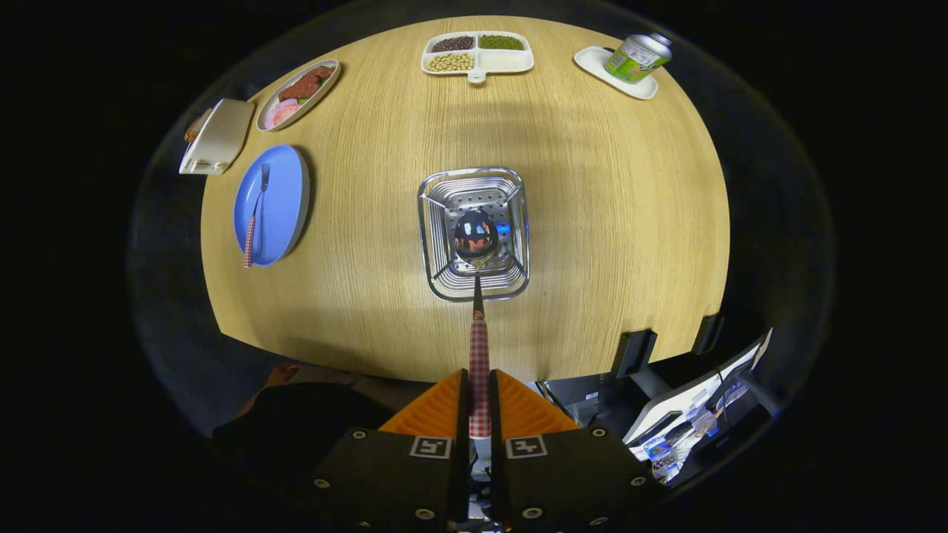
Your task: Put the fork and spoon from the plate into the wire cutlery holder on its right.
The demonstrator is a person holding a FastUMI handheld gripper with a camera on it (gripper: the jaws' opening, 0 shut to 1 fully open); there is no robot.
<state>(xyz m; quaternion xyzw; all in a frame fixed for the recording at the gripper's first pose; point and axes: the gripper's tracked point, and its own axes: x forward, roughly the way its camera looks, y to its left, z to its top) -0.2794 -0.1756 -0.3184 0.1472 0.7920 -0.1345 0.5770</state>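
I have the gripper (479, 385) clenched on the checked handle of the spoon (478, 296), its bowl hanging over the wire cutlery holder (444, 237), while the fork (255, 215) lies on the blue plate (285, 200) to the holder's left.

Gripper (479, 392): two wedge-shaped ribbed fingers (437, 411) on blocky black carriers. Each carrier bears a square black-and-white fiducial tag near its inner edge, with round silver screw heads along the outer edges and base. Person (296, 426): dark clothing.
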